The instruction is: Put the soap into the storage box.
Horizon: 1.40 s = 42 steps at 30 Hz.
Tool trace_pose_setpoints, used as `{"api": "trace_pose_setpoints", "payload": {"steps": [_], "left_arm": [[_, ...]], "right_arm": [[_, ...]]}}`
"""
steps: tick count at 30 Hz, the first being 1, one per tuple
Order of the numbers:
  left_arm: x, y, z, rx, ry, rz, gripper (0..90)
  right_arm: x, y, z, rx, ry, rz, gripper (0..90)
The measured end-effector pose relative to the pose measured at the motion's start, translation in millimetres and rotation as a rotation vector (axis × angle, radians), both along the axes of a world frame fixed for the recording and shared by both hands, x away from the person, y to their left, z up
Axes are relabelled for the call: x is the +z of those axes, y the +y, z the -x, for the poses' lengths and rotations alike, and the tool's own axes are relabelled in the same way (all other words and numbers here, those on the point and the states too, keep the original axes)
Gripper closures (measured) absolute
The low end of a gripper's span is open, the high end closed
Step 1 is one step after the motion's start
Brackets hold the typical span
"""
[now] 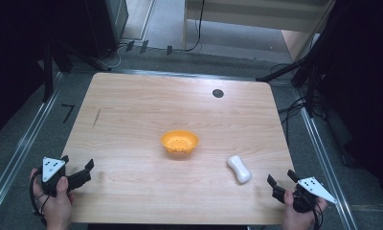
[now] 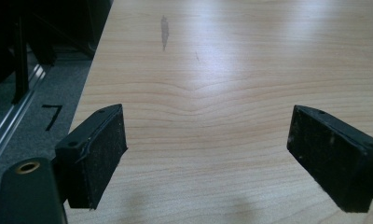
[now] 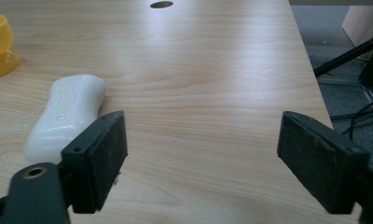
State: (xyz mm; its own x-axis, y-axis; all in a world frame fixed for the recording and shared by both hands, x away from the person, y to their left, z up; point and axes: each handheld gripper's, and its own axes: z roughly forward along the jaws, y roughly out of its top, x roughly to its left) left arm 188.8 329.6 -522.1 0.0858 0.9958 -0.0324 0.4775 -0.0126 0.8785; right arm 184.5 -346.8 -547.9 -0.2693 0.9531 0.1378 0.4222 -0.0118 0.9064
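"Where is the white soap (image 1: 239,168)?"

"It lies flat on the wooden table (image 1: 132,120), near the right gripper (image 1: 282,181). In the right gripper view the soap (image 3: 65,116) is off to the side of one black pad (image 3: 100,158), just beside it, not in the gap."

"Is the gripper pinching it?"

"No. Its two pads are wide apart and nothing is in between, just bare table."

"And the left gripper (image 1: 77,165)?"

"Its pads (image 2: 98,154) are wide apart too, with nothing in them. It is at the table's other near corner, far from the soap."

"How many things are there?"

"One soap, one orange bowl (image 1: 179,143) in the middle, and two grippers. The bowl sits between the grippers, farther back."
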Motion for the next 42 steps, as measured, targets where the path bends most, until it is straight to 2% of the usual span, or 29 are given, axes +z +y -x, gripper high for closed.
{"api": "trace_pose_setpoints", "payload": {"steps": [3,6,9,13,19,24,25,30,37,42], "left_arm": [[0.3,-0.7,-0.3,-0.003,0.009,-0.010,12.4],[0.1,-1.0,-0.4,-0.009,0.008,-0.011,12.4],[0.1,-1.7,-0.3,-0.010,0.010,-0.015,12.6],[0.0,-2.1,-0.2,-0.017,0.007,-0.019,13.2],[0.1,-2.2,-0.8,-0.017,0.017,-0.023,13.3],[0.0,-2.1,-1.1,-0.018,0.017,-0.021,13.3],[-0.1,-2.1,-1.2,-0.017,0.018,-0.020,13.2],[-0.1,-3.2,-1.4,-0.019,0.022,-0.027,13.3],[0.0,-3.4,-1.4,-0.023,0.023,-0.035,13.3],[-0.1,-3.7,-1.4,-0.021,0.022,-0.038,13.3]], "right_arm": [[0.2,-1.1,0.0,0.027,-0.005,-0.010,24.9],[1.2,-1.3,-1.2,0.046,0.007,-0.025,24.1],[5.2,0.4,-2.1,0.076,0.025,-0.018,24.8],[14.5,9.4,-4.0,0.114,0.061,0.056,26.7],[24.5,21.1,-16.9,0.186,0.133,0.125,27.2],[31.1,25.7,-26.2,0.221,0.175,0.137,27.0],[34.7,29.1,-31.7,0.237,0.198,0.148,26.4],[41.2,37.8,-42.7,0.259,0.256,0.171,26.1],[51.5,51.1,-53.6,0.308,0.299,0.175,26.4],[52.2,59.6,-60.3,0.315,0.347,0.180,26.3]]}}
